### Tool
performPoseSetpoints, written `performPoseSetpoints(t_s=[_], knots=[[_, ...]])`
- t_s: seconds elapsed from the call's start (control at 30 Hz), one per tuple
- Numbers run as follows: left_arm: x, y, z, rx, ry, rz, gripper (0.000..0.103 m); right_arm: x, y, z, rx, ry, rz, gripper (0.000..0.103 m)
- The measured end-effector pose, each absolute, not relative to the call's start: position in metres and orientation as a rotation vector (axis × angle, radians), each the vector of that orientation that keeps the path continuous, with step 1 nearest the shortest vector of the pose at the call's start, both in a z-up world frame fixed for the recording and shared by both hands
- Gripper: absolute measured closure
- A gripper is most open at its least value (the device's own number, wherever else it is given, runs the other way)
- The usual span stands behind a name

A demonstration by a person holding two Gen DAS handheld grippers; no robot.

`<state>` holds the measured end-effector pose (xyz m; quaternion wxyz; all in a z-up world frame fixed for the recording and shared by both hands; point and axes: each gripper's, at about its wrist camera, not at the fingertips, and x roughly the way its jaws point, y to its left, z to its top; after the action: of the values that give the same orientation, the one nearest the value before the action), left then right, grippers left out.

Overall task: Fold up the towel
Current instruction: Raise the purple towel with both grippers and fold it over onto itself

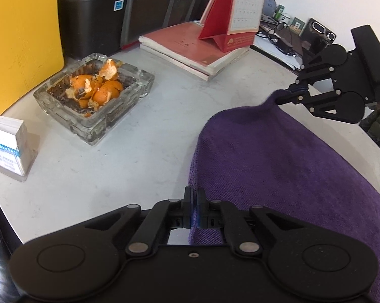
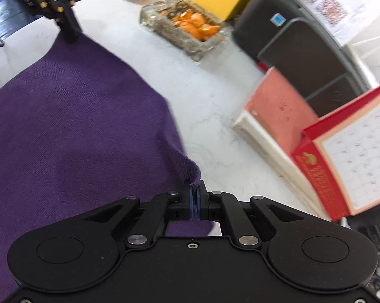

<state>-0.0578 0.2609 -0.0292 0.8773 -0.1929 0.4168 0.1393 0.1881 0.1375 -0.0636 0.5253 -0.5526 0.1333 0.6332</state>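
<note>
Here both grippers are pinching corners of the purple towel (image 1: 278, 156): the left gripper (image 1: 195, 203) and right gripper (image 2: 195, 193) clamped tight; a thin pinch risks slipping; the towel risks dragging into the ashtray (image 1: 94, 96).

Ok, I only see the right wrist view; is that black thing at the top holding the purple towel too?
Observer: Yes. The left wrist view shows the left gripper shut on the towel edge.
Operator: And the orange blur in the dish?
Observer: It's orange peel in a glass ashtray.
Operator: Anything behind the calendar?
Observer: A cluttered desk with cables.
</note>
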Motion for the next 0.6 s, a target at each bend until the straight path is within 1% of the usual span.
performPoseSetpoints(t_s=[0.23, 0.6], knots=[[-0.064, 0.25, -0.017, -0.4, 0.83, 0.234, 0.101, 0.188, 0.13, -0.046, -1.266, 0.315, 1.427, 0.1], [-0.085, 0.212, 0.021, -0.337, 0.762, 0.136, 0.101, 0.176, 0.091, -0.014, -1.179, 0.295, 1.293, 0.1]])
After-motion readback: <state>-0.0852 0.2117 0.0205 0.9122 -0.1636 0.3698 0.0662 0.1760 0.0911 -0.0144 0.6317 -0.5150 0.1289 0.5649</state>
